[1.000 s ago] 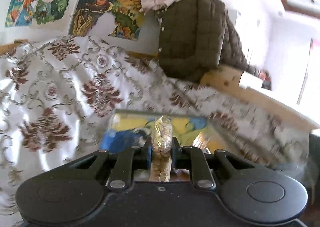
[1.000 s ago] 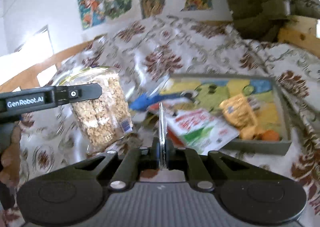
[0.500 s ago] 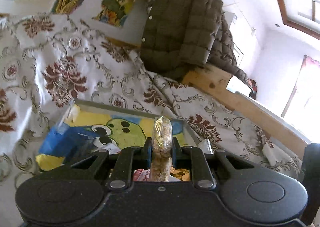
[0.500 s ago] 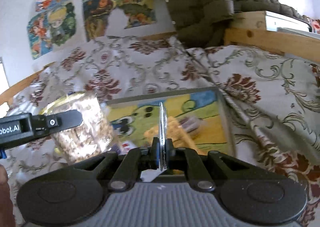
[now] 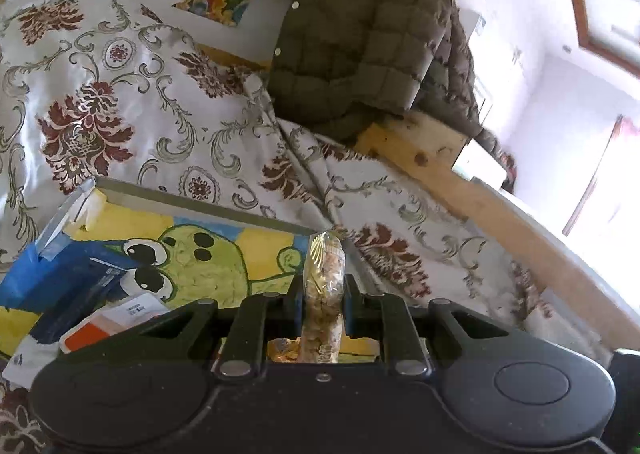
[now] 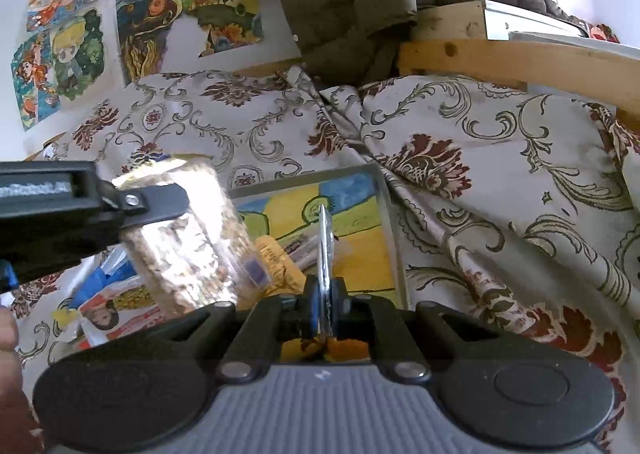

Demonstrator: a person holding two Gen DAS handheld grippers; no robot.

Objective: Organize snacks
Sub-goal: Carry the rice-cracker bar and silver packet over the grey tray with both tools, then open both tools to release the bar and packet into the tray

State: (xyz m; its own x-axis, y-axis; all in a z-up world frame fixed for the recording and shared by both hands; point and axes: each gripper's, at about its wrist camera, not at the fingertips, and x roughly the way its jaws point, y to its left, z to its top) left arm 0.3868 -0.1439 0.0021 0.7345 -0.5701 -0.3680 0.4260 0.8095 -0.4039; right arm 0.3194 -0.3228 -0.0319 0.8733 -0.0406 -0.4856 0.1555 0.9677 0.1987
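Both my grippers have swung over the cartoon-lined tray (image 5: 192,206): left gripper (image 5: 323,294) clamps the clear granola bag (image 6: 184,234); right gripper (image 6: 325,294) pinches a thin foil packet (image 6: 326,242), ready for placing.

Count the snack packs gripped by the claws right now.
2. A clear bag of crunchy pieces is pinched in the left claw; a thin pack, seen edge-on, is in the right claw. Others lie in the tray, partly hidden.
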